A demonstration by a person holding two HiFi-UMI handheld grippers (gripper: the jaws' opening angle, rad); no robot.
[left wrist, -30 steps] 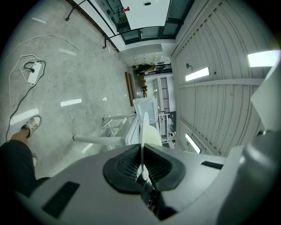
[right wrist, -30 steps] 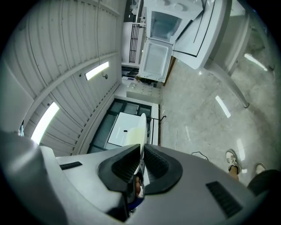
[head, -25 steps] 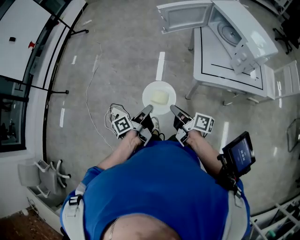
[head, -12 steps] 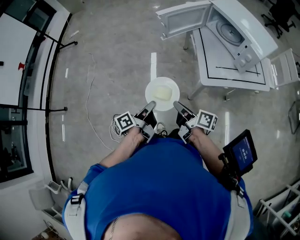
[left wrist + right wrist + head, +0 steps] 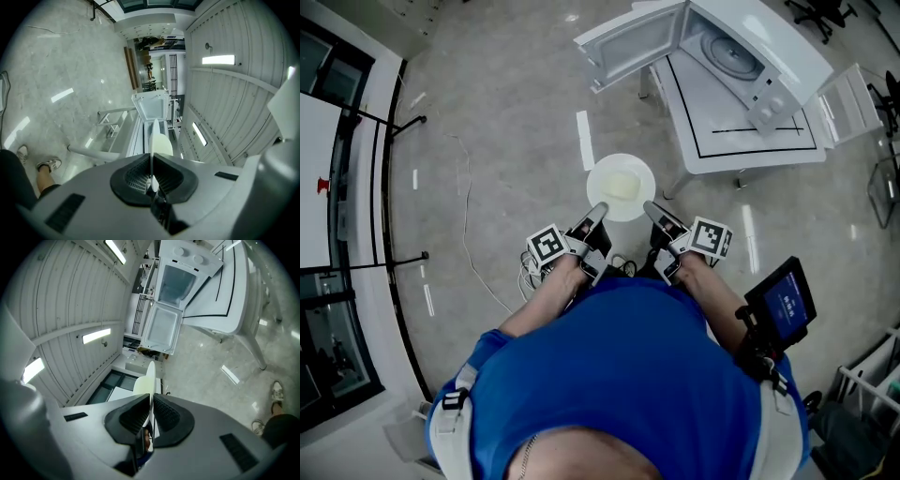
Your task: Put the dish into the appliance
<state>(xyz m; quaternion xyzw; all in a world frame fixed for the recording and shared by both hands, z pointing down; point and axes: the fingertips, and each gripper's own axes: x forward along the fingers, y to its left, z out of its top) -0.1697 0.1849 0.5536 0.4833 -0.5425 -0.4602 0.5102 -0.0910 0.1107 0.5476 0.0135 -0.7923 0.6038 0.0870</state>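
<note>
A round white dish with a pale yellow block of food on it is carried level above the floor, held at both sides. My left gripper is shut on the dish's near-left rim, and my right gripper is shut on its near-right rim. In each gripper view the dish shows edge-on between the black pads. The appliance, a white microwave, stands on a white table ahead to the right, its door swung open.
A thin cable trails over the grey floor at the left. A dark-framed glass wall runs along the left side. A handheld screen hangs at the person's right arm. Racks stand at the lower right.
The person has walked on with the dish held between both grippers. The microwave and its table now lie closer and further left in the head view. Both grips are unchanged.
</note>
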